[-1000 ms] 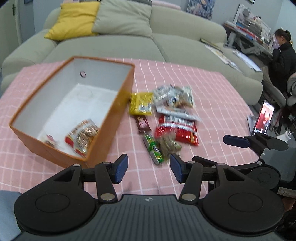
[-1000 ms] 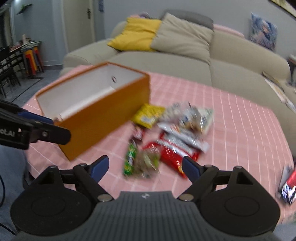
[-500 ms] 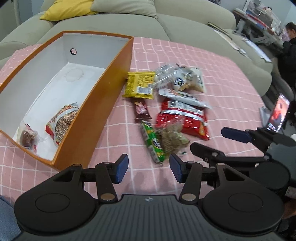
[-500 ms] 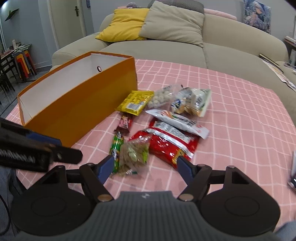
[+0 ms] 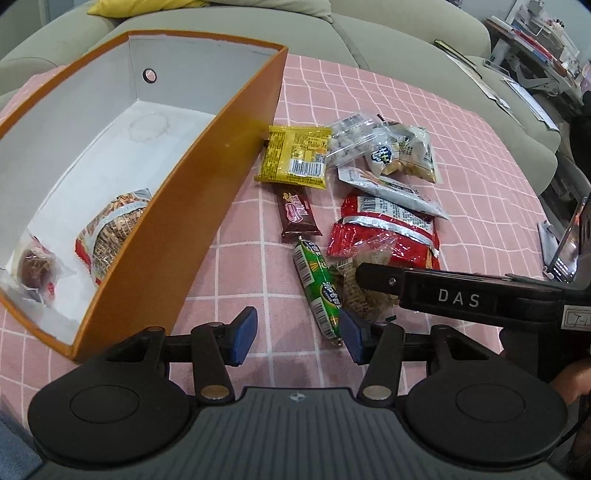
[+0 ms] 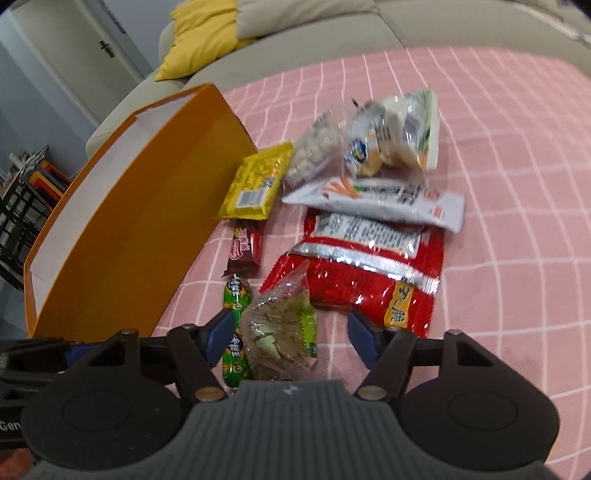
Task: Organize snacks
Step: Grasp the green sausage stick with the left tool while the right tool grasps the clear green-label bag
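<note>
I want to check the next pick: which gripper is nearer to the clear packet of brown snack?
Right. The right gripper straddles the clear packet, jaws closing; the left gripper hangs open beside it.

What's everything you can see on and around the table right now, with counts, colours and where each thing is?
box: 1, orange outside, white inside, left on cloth
packets in box: 2, one red-brown, one clear with dark sweet, near end
yellow packet: 1, beside box wall
brown bar: 1, below yellow packet
green sausage stick: 1, between both grippers
clear crumb bag: 1, greenish, between right jaws
red bag: 1, centre
white stick pack: 1, atop red bag
clear snack bags: about 3, far end
tablecloth: 1, pink check
sofa: 1, beige, behind
left gripper: open
right gripper: closing, pads not yet pressing
</note>
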`<state>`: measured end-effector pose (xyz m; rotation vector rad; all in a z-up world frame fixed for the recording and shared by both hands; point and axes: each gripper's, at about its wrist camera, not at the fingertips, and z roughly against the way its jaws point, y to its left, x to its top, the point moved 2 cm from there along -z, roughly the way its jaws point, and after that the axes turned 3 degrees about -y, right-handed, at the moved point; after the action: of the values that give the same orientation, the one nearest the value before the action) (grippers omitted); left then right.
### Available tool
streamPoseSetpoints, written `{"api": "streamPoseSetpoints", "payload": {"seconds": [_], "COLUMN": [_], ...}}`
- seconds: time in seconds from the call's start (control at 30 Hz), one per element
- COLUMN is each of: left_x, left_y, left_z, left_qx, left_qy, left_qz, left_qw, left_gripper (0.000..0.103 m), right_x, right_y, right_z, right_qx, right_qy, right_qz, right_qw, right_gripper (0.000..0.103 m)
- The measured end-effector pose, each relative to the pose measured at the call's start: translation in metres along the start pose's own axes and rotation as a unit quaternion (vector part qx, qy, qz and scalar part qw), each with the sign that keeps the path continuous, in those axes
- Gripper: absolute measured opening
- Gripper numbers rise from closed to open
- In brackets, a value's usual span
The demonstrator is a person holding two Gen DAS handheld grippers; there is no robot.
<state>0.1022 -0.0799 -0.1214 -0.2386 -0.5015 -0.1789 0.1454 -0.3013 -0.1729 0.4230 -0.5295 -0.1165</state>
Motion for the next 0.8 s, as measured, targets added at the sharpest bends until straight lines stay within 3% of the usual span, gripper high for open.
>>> {"api": "streamPoseSetpoints", "payload": {"seconds": [0.27, 0.37, 0.67, 0.8], "left_x": [0.002, 0.003, 0.012, 0.016], "left_y": [0.000, 0.000, -0.002, -0.010], "left_z": [-0.011, -0.014, -0.026, -0.039], "left_qx": [-0.013, -0.019, -0.046, -0.021], "left_qy": [0.010, 0.014, 0.020, 0.030], "left_qz": [0.006, 0.009, 0.039, 0.040], "left_qw": [0.9998, 0.9997, 0.9980, 0.9985], "left_gripper": [0.060, 0.059, 0.058, 0.054], "right_x": [-0.002, -0.002, -0.011, -0.012], "right_y": [-0.003, 0.003, 0.003, 0.000], "right_z": [-0.008, -0.003, 0.026, 0.024], "right_qx": [0.031, 0.015, -0.041, -0.046], "right_qy": [0.015, 0.010, -0.029, -0.025], "right_qz": [-0.017, 0.017, 0.094, 0.099], "right_qw": [0.999, 1.000, 0.994, 0.994], "right_gripper": [0.039, 0.032, 0.025, 0.025]}}
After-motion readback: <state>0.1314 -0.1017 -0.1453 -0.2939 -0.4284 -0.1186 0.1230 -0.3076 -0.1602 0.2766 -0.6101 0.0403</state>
